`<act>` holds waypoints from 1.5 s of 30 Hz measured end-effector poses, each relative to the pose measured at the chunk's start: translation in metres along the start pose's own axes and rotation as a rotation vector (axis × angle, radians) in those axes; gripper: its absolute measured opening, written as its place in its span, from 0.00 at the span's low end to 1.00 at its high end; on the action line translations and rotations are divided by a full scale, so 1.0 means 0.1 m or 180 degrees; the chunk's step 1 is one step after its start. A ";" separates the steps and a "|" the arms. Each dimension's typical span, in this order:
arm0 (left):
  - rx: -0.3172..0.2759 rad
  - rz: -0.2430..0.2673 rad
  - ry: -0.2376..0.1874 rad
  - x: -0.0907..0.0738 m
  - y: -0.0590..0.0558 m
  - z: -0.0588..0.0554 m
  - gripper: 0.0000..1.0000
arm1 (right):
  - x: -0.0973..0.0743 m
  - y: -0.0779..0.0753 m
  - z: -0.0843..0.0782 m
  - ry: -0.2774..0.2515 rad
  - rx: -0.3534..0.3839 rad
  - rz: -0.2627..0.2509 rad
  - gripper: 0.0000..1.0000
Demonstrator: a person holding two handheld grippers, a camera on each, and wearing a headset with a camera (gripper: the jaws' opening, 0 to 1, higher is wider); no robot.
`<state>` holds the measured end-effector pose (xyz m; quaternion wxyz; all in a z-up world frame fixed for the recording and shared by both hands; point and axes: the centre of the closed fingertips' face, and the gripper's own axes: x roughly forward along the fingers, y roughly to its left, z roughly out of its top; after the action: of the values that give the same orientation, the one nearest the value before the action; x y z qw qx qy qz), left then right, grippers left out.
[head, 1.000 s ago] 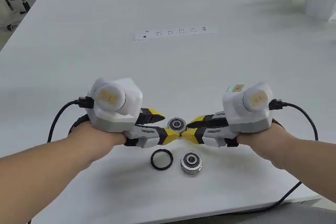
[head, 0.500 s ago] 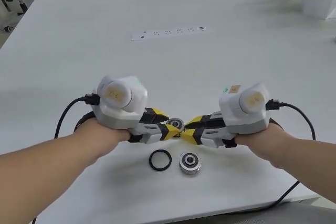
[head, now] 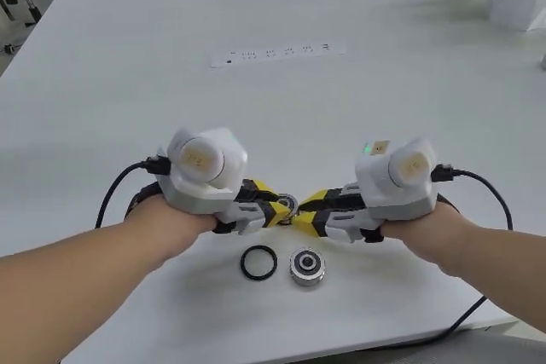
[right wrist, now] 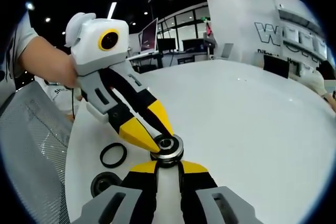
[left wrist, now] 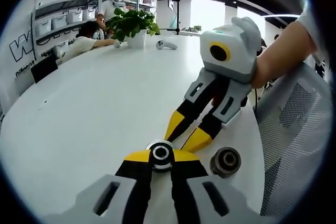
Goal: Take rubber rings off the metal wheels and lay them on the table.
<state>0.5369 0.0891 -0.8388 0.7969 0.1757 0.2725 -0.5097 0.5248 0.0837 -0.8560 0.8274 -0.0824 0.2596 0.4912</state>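
The person has the two tools nose to nose just above the tabletop (head: 358, 83), with one small metal wheel (right wrist: 167, 148) caught between them. The left hand-held gripper (head: 273, 209) is drawn in narrow, its yellow tips clasping the wheel from one side. The right hand-held gripper (head: 302, 210) is likewise nearly closed and nips the same wheel from the other side. I can't tell whether its tips sit on metal or on rubber. The dark band round the wheel's rim looks to me like its rubber ring, not yet off. Below the tools, one loose ring (head: 258, 262) lies flat on the tabletop, and just beside it is a bare wheel (head: 307, 266), so one wheel seems done. I'd guess the wheel is small but dense, hard and slick, likely to spin or squirt out of a pinch unless held across its flat faces or hub. The ring should be light, soft and stretchy, and grippy. The place to take it is at the outer edge, hooking one tip under the band and rolling it sideways off the rim while the other tool holds the metal steady.
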 end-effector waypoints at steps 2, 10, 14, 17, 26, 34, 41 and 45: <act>0.0050 0.0043 0.0007 0.00 -0.01 0.00 0.07 | 0.00 0.00 0.00 -0.0004 -0.0002 0.0000 0.12; 0.0000 0.0080 -0.0010 -0.01 0.00 0.00 0.07 | -0.01 0.01 -0.02 0.0046 -0.0045 -0.0028 0.06; -0.0019 0.0103 -0.0013 -0.01 0.00 0.00 0.07 | -0.01 -0.01 -0.03 0.0080 -0.0012 -0.0062 0.01; -0.0033 0.0128 -0.0009 -0.01 0.01 0.00 0.07 | -0.01 -0.01 -0.03 0.0078 0.0073 -0.0067 0.01; -0.0050 0.0158 -0.0005 -0.01 0.00 0.00 0.07 | -0.02 -0.04 -0.01 -0.0082 0.0797 -0.0020 0.00; -0.0051 0.0165 -0.0008 -0.01 0.01 -0.01 0.07 | -0.05 -0.10 -0.01 -0.0220 0.1351 0.0021 0.00; -0.0062 0.0181 -0.0005 -0.01 0.01 -0.01 0.07 | -0.10 -0.13 0.06 -0.0391 0.1620 0.0046 0.00; -0.0067 0.0188 -0.0005 -0.01 0.00 -0.01 0.07 | -0.09 -0.11 0.10 -0.0444 0.1658 0.0066 0.00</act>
<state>0.5364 0.0905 -0.8386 0.8136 0.1749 0.2720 -0.4833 0.5339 0.0750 -0.8440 0.8316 0.1699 0.3204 0.4207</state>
